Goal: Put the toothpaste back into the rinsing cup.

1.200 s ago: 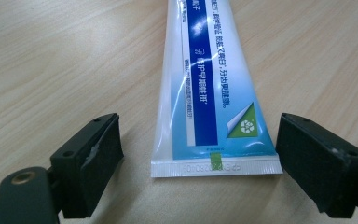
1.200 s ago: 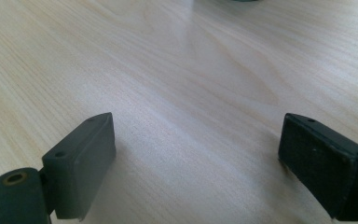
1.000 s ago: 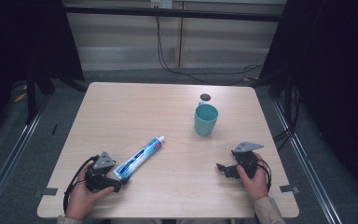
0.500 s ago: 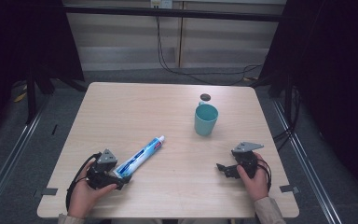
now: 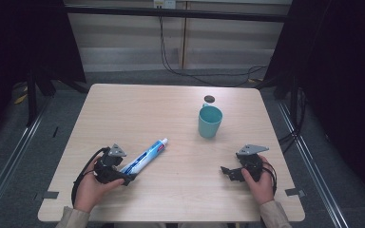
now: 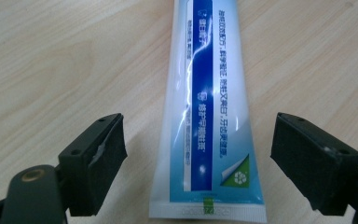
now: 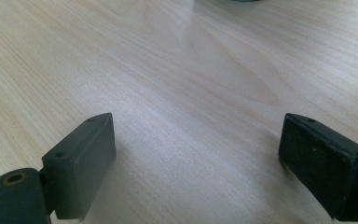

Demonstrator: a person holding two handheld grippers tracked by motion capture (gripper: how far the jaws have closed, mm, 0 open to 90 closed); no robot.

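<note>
A blue and white toothpaste tube [image 5: 145, 156] lies flat on the wooden table [image 5: 138, 109], cap end pointing toward the far right. My left gripper [image 5: 123, 175] is open at the tube's flat crimped end. In the left gripper view the tube [image 6: 209, 112] lies between the two wide-apart jaws, and neither pad touches it. My right gripper [image 5: 227, 172] rests open near the table's front right, with bare wood between its jaws [image 7: 196, 163]. A teal cup [image 5: 209, 121] stands upright beyond the right gripper.
A small dark round spot [image 5: 209, 99] sits on the table just behind the cup. The table's edges drop to a grey floor with metal rails on both sides. Cables trail along the back wall.
My left gripper has edged slightly forward and right along the tube's crimped end. The right gripper and the cup have stayed put.
</note>
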